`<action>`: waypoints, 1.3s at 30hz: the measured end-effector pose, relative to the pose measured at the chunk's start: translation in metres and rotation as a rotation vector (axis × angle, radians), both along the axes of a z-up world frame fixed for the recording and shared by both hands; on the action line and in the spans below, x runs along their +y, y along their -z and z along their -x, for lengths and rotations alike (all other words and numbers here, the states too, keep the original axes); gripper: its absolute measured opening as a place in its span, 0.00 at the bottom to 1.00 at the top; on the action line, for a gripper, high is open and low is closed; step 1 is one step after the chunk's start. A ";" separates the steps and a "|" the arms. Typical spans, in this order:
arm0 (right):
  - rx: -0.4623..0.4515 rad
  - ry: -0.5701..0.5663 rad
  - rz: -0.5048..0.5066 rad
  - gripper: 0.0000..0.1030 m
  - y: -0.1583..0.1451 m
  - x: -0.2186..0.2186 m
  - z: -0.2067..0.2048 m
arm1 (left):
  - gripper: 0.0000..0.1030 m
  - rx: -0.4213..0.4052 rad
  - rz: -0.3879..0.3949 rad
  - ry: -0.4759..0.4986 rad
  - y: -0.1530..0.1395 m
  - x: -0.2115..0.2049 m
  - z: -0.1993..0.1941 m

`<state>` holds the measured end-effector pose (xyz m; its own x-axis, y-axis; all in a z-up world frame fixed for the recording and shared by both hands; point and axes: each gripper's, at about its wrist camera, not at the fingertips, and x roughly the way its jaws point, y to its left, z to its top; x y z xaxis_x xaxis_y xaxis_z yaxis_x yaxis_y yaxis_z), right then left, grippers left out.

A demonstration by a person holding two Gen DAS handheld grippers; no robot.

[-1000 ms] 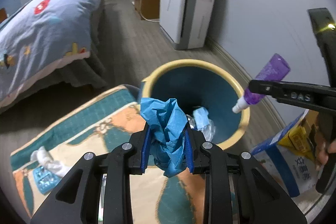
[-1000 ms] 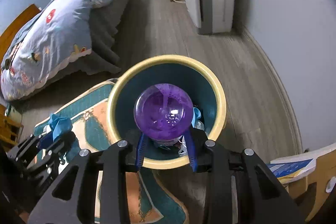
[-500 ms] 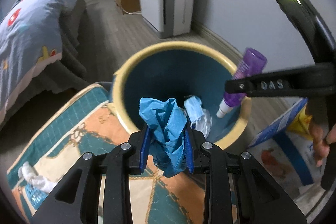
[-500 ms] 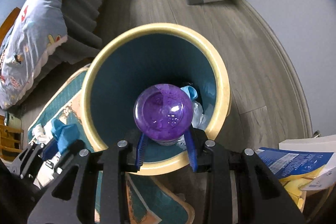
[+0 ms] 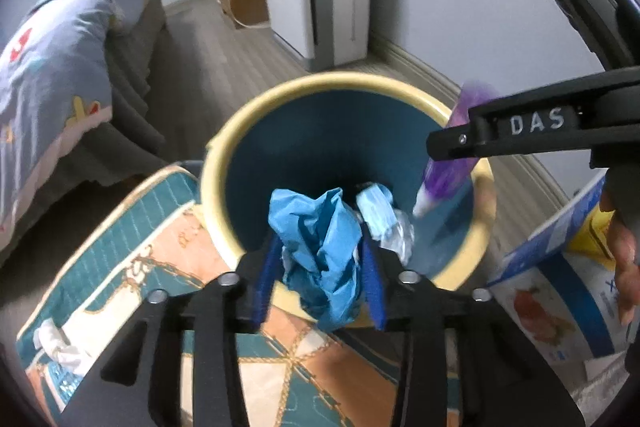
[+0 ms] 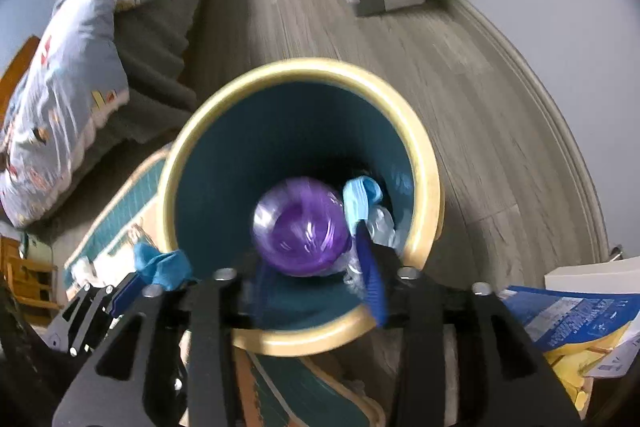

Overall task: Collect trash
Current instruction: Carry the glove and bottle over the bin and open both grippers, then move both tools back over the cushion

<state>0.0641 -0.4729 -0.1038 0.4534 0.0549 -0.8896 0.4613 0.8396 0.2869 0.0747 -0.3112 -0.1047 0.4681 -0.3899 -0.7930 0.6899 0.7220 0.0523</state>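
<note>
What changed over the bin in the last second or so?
Both grippers sank closer to the bin and their jaws have just been opening. The left gripper loosens around the blue paper wad; the right gripper lets the purple bottle slip, blurred. The trash in the bin and the rug stayed put.

There is one bin [image 5: 224, 155] with a yellow rim, one crumpled blue paper [image 5: 320, 247], one purple bottle [image 6: 300, 227], two tools [image 5: 320, 283] [image 6: 320, 279], one patterned mat [image 5: 132, 251] and one bed [image 5: 52, 67].
</note>
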 end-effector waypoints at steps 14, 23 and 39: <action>-0.070 0.048 0.008 0.92 -0.024 0.005 -0.001 | 0.87 -0.041 0.024 -0.055 -0.016 0.020 -0.003; -0.081 0.030 0.013 0.94 -0.042 0.025 -0.003 | 0.90 -0.014 0.080 -0.118 -0.037 0.058 -0.001; -0.089 -0.070 0.038 0.94 -0.056 0.086 -0.014 | 0.91 -0.051 0.092 -0.229 -0.067 0.151 0.012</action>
<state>0.0779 -0.3871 -0.0482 0.5266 0.0563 -0.8482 0.3758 0.8796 0.2916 0.0631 -0.1606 -0.0374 0.5914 -0.3380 -0.7321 0.5057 0.8627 0.0102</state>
